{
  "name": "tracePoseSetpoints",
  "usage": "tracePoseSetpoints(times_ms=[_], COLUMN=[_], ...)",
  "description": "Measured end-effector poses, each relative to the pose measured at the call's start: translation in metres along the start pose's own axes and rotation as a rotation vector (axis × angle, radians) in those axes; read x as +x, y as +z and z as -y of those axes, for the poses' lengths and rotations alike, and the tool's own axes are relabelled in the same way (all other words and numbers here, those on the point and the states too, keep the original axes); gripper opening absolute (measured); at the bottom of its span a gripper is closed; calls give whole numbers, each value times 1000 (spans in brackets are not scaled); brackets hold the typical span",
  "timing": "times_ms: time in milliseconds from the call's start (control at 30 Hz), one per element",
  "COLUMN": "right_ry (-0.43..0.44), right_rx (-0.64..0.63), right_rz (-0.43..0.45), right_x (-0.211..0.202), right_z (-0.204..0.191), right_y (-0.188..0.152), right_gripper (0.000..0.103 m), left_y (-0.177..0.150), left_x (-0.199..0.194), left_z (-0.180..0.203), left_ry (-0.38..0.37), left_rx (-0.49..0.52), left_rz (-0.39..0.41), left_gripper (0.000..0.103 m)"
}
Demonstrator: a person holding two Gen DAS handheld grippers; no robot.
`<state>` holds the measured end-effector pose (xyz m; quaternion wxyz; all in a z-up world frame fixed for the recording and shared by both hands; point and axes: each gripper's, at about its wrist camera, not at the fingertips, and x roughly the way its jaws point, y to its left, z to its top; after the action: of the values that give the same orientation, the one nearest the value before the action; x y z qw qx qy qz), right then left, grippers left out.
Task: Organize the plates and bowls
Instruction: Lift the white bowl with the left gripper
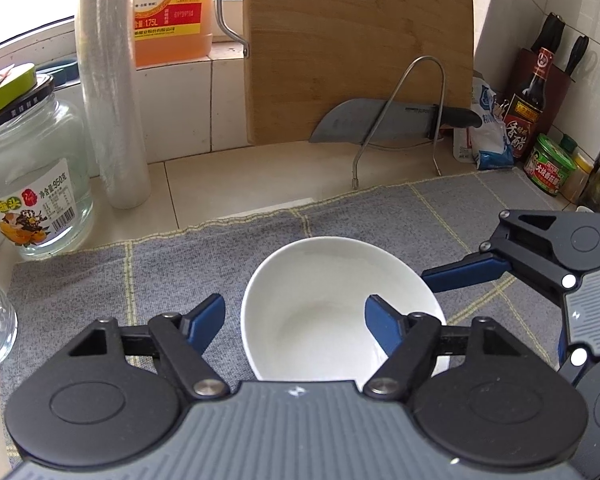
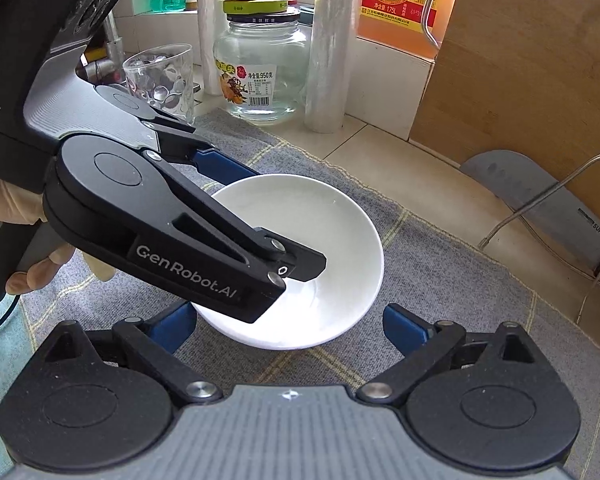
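Note:
A white bowl point(image 1: 332, 304) point(image 2: 332, 240) sits upright on a grey checked cloth point(image 1: 180, 272) point(image 2: 440, 280). My left gripper point(image 1: 296, 320) is open and straddles the bowl's left rim: one blue finger is outside on the cloth, the other is inside the bowl. In the right wrist view the left gripper point(image 2: 236, 216) reaches in from the left over the bowl. My right gripper point(image 2: 288, 326) is open and empty, just in front of the bowl's near rim. Its finger point(image 1: 464, 274) shows at the bowl's right edge in the left wrist view.
A glass jar point(image 1: 32, 184) point(image 2: 264, 68), a drinking glass point(image 2: 160, 76), a cling film roll point(image 1: 112, 92) and a cooking wine bottle point(image 1: 172, 8) stand at the back left. A cutting board point(image 1: 360, 48), knife point(image 1: 380, 126) and wire rack point(image 1: 400, 116) stand behind. Sauce bottles point(image 1: 528, 108) crowd the right corner.

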<state>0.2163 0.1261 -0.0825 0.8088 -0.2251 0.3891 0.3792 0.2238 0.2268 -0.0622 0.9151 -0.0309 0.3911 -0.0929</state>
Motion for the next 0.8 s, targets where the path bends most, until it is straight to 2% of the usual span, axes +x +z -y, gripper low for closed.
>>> tracePoseSetpoints(times_ms=[67,100,333,800], right_ry=[0,5,16,17], right_rx=[-5,-6,-16,-16], right_rz=[0,-4,-3,7], right_x=[1,2,4,-4], right_z=[0,0,0,-1], right_y=[1,1,2,1], right_gripper=[98,96,93,93], left_y=[1,1,2,2], left_x=[2,2,2,-4], left_z=[0,-1,-2,3], left_ry=[-9,-13,-46,-58], left_rx=[-4,-5,-8,0], left_rz=[-7,-9,-5,-9], left_gripper=[62,62,61,61])
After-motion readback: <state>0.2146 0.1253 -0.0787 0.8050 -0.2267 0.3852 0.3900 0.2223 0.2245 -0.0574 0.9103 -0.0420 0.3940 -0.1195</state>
